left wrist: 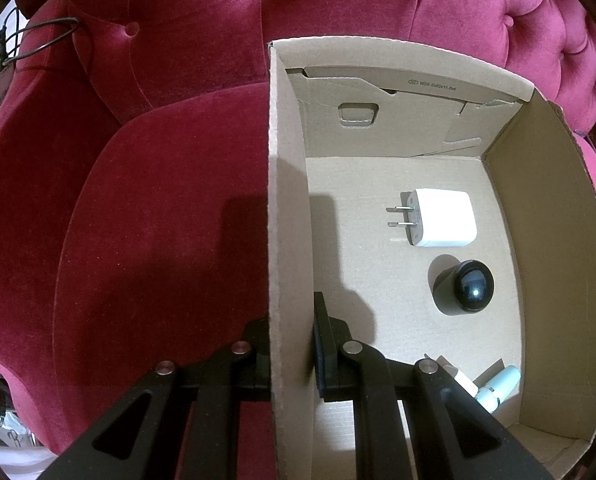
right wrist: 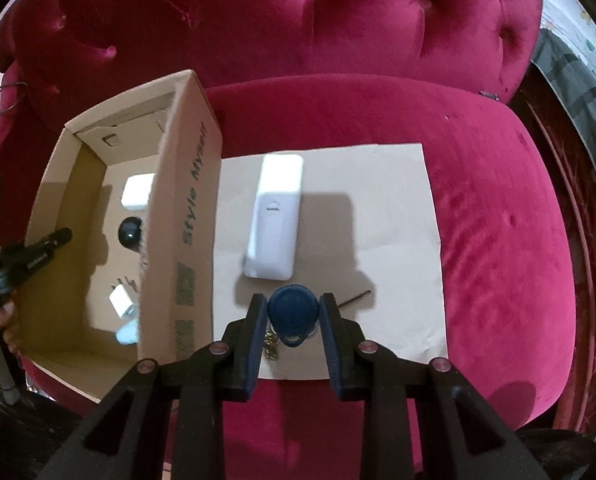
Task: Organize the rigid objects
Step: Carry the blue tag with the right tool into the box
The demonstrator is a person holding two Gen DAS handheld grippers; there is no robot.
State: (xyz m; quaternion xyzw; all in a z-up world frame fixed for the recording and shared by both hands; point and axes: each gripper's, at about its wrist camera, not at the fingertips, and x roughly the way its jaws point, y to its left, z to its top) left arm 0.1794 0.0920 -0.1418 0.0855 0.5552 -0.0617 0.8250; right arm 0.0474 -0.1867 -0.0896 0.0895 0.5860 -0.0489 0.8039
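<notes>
A cardboard box stands on a red velvet chair. My left gripper is shut on the box's left wall, one finger outside, one inside. Inside lie a white plug adapter, a black round knob and a pale blue and white item. In the right wrist view my right gripper has its fingers on both sides of a blue key fob with a small chain, on a cardboard sheet. A white rectangular device lies just beyond the fob.
The box stands at the left of the sheet in the right wrist view, and my left gripper shows at its far wall. A thin dark pin lies on the sheet. The chair back rises behind. A cable hangs at the left.
</notes>
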